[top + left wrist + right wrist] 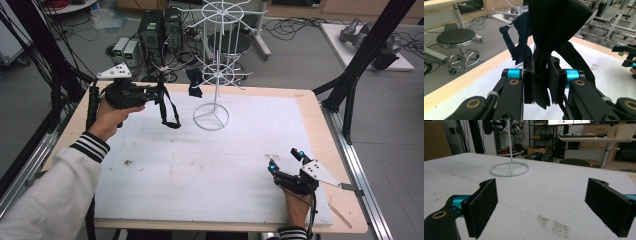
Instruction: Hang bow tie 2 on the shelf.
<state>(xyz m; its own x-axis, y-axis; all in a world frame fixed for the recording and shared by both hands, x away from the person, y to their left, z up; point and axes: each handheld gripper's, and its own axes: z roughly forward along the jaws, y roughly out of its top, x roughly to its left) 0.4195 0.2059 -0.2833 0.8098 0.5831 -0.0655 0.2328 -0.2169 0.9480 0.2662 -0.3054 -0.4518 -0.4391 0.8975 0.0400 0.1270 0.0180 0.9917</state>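
Black padded left gripper (541, 82) jaws clamped on limp dark fabric strap (541, 67); right gripper (541, 207) jaws wide apart.

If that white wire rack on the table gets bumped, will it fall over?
Probably it would wobble. The tall white wire rack stands on one thin pole over a small ring base, so it looks top-heavy. Its thin wire suggests it is light and might slide on the white table mat. A dark cloth already hangs from it.
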